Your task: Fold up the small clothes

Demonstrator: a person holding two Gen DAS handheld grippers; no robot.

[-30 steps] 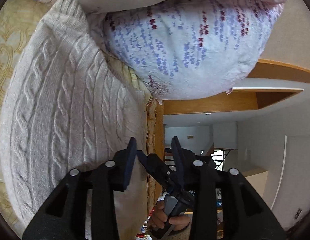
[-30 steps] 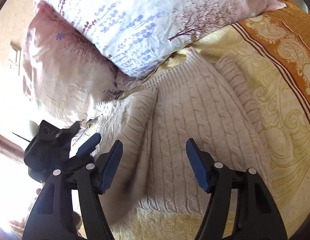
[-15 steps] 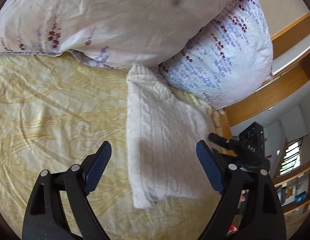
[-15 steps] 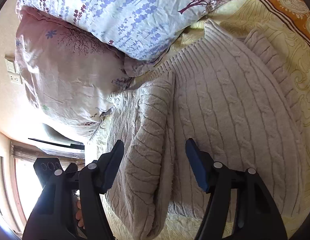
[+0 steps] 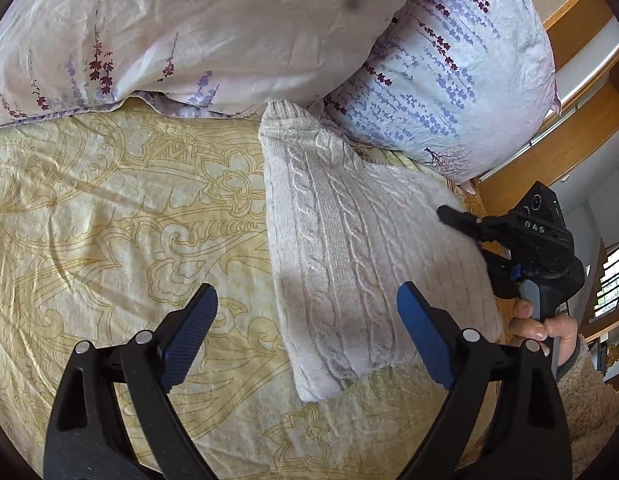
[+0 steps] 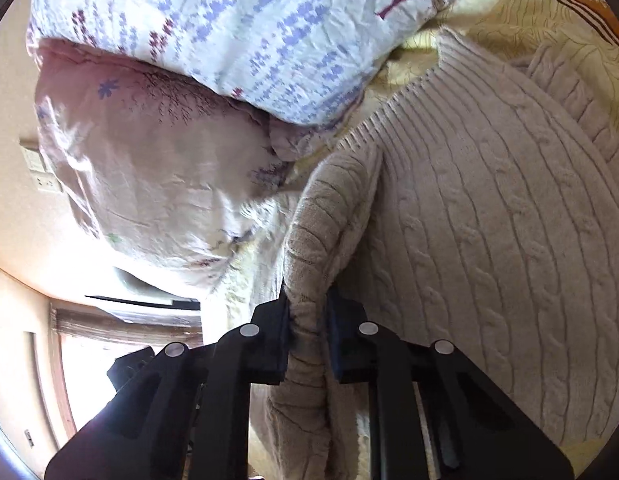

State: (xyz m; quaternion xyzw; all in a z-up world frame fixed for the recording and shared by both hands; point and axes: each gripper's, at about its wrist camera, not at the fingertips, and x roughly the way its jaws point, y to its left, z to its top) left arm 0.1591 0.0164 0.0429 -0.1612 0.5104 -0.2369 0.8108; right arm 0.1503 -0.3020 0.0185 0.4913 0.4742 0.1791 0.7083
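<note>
My right gripper is pinching a folded-over flap of the cream cable-knit sweater; its jaws have just been closing w/ that thick fold squeezed between the pads, fabric bulging up above them. My left gripper is hanging over the bedspread w/ its jaws wide apart, having just been opening, nothing between them; its left pad is sitting over bare yellow patterned cloth, its right pad over the sweater's near end. In the left wrist view the sweater is lying as a long narrow folded strip on the bedspread, running away from me, its far ribbed end tucked against the pillows. The person's hand is gripping the other tool's handle at the sweater's right edge. Further back, a pale floral pillow and a blue-flowered pillow are resting side by side, touching.
</note>
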